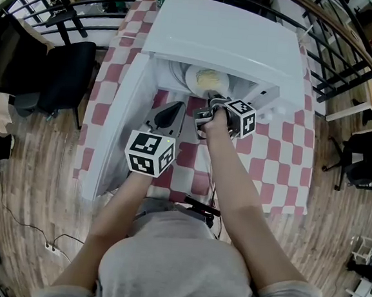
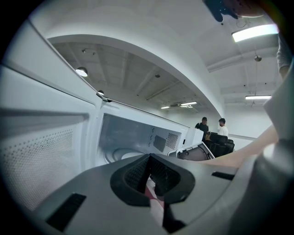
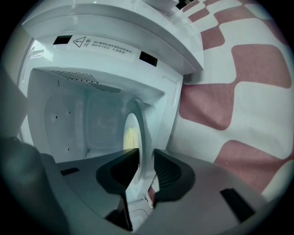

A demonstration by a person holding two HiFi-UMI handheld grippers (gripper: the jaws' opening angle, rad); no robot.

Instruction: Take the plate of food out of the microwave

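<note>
1. Gripping the near rim of the white plate of yellowish food, the right gripper has its jaws narrow and pressed on it.
2. The plate sits inside the open white microwave, straight ahead of that gripper; I judge the pull runs back toward the person.
3. The left gripper, jaws together and empty, hangs by the open door, left of the plate and farther from it.

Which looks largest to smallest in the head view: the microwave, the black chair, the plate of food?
1. microwave, largest by far.
2. black chair, second.
3. plate of food, smallest. Only its front part shows under the microwave's top, so its full size is uncertain.
</note>
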